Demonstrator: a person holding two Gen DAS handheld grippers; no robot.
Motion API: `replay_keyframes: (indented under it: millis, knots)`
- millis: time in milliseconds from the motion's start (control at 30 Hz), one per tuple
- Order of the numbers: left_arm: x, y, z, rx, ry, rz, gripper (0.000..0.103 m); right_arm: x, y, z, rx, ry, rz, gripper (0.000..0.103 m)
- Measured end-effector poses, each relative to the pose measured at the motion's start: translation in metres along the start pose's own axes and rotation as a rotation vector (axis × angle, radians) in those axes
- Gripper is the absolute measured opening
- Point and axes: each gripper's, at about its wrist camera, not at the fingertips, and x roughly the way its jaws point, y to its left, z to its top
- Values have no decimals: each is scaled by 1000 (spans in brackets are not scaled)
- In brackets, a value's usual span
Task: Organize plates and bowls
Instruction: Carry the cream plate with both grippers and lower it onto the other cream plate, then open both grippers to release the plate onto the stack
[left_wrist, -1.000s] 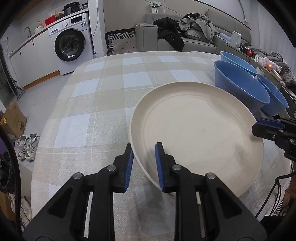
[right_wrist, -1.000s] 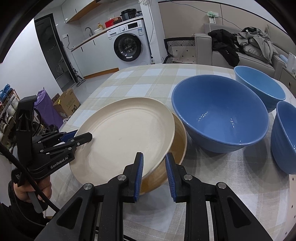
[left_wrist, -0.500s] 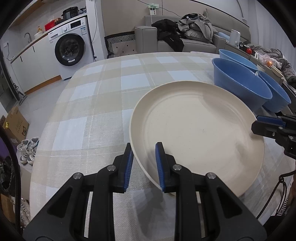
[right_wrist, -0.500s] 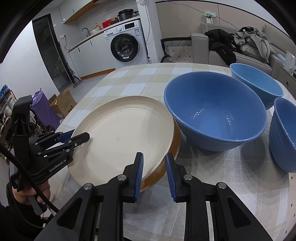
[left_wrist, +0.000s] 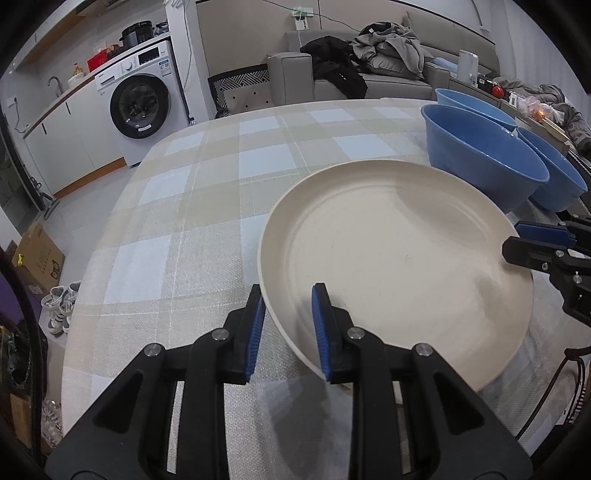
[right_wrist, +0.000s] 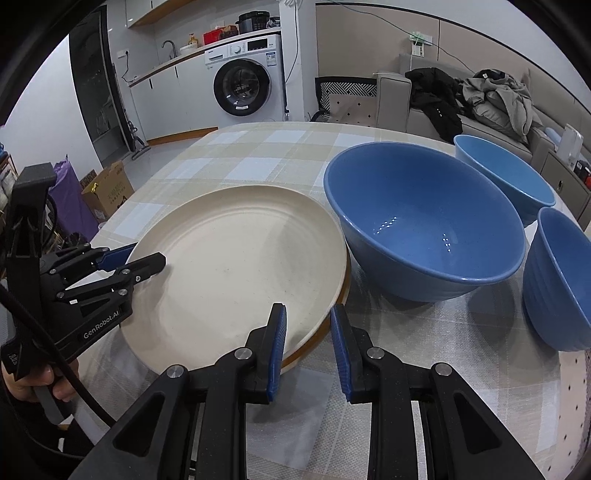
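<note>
A wide cream plate (left_wrist: 399, 266) (right_wrist: 236, 266) lies nested on a brown-rimmed plate (right_wrist: 314, 341) on the checked tablecloth. My left gripper (left_wrist: 286, 321) is shut on the cream plate's near-left rim, one blue pad inside the rim and one outside. It also shows in the right wrist view as the left gripper (right_wrist: 142, 258). My right gripper (right_wrist: 308, 345) is shut on the opposite rim and appears as the right gripper (left_wrist: 517, 243) in the left wrist view. Three blue bowls stand beside the plates: a large bowl (right_wrist: 424, 221) (left_wrist: 480, 162), a farther bowl (right_wrist: 506, 173) and a right-hand bowl (right_wrist: 561, 280).
The round table (left_wrist: 207, 206) drops off at its left edge towards the floor, where a cardboard box (left_wrist: 37, 254) and shoes (left_wrist: 59, 306) lie. A washing machine (right_wrist: 242, 88) and a sofa (right_wrist: 461, 110) with clothes stand behind. A person's hand (right_wrist: 37, 384) grips the left handle.
The cream plate has come down from a tilt and now sits flat in the brown-rimmed plate, hiding most of it. Both grippers kept their hold and barely shifted.
</note>
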Motion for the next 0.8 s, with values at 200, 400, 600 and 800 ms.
replay_keyframes:
  millis: [200, 400, 600, 800]
  knots:
    - [1, -2, -1, 14, 0, 10, 23, 3, 1, 1, -5, 7, -18, 26]
    - [1, -3, -1, 19, 6, 2, 25, 4, -1, -1, 8, 9, -16, 26]
    - [0, 5, 0, -12, 34, -60, 34, 2, -8, -4, 36, 24, 23, 28]
    - [-11, 13, 2, -73, 42, -165, 62, -6, -13, -4, 62, 19, 57, 58]
